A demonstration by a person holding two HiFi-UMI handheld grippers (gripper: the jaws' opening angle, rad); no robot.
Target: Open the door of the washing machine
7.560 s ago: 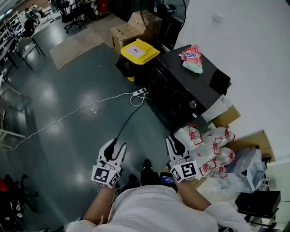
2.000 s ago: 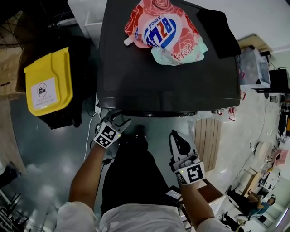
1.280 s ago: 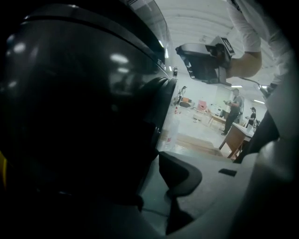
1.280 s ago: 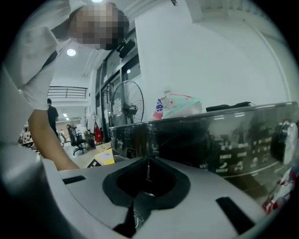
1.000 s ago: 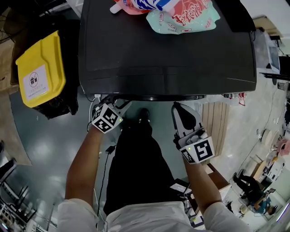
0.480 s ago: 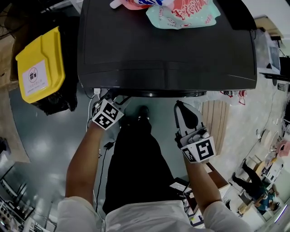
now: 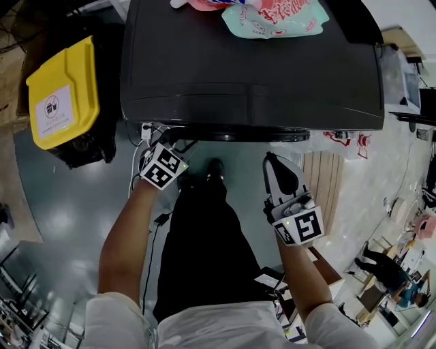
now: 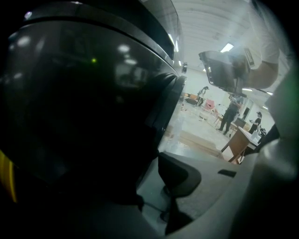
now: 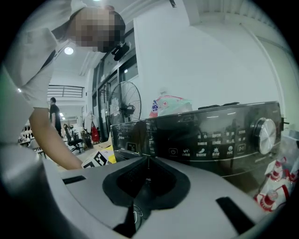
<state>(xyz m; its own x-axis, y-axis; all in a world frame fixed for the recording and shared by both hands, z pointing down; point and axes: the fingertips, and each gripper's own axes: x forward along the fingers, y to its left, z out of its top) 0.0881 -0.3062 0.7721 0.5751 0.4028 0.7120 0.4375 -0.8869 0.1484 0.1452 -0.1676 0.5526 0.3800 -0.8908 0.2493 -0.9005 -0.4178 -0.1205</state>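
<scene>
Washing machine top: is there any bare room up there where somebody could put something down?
The washing machine's lid is bare across its front and left, from the detergent pouch down to the front edge. The back is crowded: the pouch and a black object at the right corner. A yellow bin stands to its left.

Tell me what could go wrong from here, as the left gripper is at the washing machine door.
1. Only one jaw of the left gripper shows beside the rim of the door; the other is lost in the dark, so the grip may be poor and slip.
2. The person's legs and the shut right gripper are right in front of the washing machine; the swinging door might hit them.
</scene>
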